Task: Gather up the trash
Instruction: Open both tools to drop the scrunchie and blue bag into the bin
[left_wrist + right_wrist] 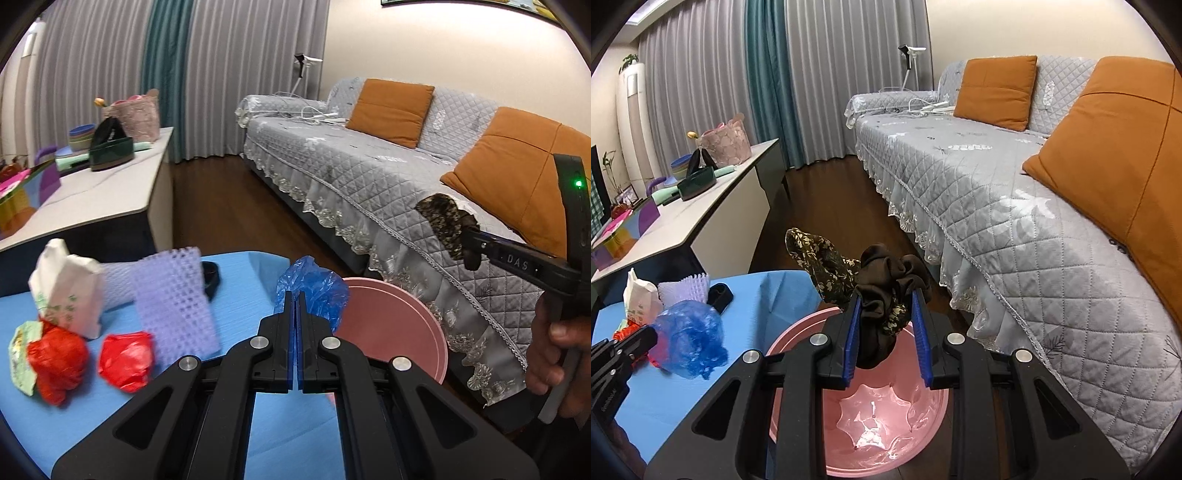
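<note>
L tongs (297,295) clenched on blue bag (314,291), pinch point hidden. R tongs (886,325) grasp dark scrunchie (886,291) over pink bin (871,424); surface (240,273) edge-cropped.

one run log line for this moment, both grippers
left gripper: shut on blue plastic bag | right gripper: shut on dark scrunchie, above pink bin
</note>
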A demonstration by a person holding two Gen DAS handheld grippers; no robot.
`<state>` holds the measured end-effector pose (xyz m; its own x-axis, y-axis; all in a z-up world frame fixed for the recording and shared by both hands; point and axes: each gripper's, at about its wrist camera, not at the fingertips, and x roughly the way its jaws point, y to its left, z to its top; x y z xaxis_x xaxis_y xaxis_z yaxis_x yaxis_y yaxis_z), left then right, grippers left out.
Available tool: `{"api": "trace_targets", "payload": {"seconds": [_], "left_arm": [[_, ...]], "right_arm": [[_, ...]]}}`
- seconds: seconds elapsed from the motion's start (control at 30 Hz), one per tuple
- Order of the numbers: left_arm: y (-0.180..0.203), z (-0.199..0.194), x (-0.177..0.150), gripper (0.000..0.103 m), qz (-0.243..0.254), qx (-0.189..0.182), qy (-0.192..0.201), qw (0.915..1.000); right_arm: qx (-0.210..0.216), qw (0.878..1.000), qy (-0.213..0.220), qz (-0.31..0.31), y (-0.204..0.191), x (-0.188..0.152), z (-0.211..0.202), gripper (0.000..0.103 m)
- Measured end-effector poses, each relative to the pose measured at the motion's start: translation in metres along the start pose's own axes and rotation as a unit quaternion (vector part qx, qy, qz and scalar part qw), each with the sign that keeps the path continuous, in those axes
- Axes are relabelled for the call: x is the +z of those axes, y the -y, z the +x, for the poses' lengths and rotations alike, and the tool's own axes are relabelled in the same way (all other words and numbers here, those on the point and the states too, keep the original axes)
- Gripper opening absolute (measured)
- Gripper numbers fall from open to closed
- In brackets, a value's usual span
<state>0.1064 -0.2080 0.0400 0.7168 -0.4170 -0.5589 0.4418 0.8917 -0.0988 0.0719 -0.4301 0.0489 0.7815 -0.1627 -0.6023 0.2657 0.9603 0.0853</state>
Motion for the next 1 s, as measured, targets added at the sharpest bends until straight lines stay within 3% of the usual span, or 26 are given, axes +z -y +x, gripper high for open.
{"api": "trace_targets", "payload": {"seconds": [0.57,0.63,0.7,0.77,1.0], "left_arm": [[0.029,0.060,-0.005,0.001,0.018,-0.027,-0.033,0.9989],[0.031,0.063,-0.005,0.001,0.017,-0.037,-0.040,0.9984],[0.032,0.065,-0.006,0.009,0.014,-0.043,-0.047,0.9979],[0.031,0.063,-0.007,0.028,0.013,-0.037,-0.045,0.9982],[0.014,0.036,-0.005,0.029,0.005,-0.020,-0.031,0.9993]], "right_arm": [[-0.006,1.000,-0.022,0.000,0.007,-0.005,0.031,0.029],[-0.010,1.000,-0.023,0.004,0.008,-0.005,0.032,0.036],[-0.009,1.000,-0.024,0.008,0.010,-0.005,0.033,0.042],[-0.013,1.000,-0.021,0.007,0.010,-0.005,0.031,0.049],[-0.013,1.000,-0.009,0.009,0.007,-0.002,0.025,0.066]]}}
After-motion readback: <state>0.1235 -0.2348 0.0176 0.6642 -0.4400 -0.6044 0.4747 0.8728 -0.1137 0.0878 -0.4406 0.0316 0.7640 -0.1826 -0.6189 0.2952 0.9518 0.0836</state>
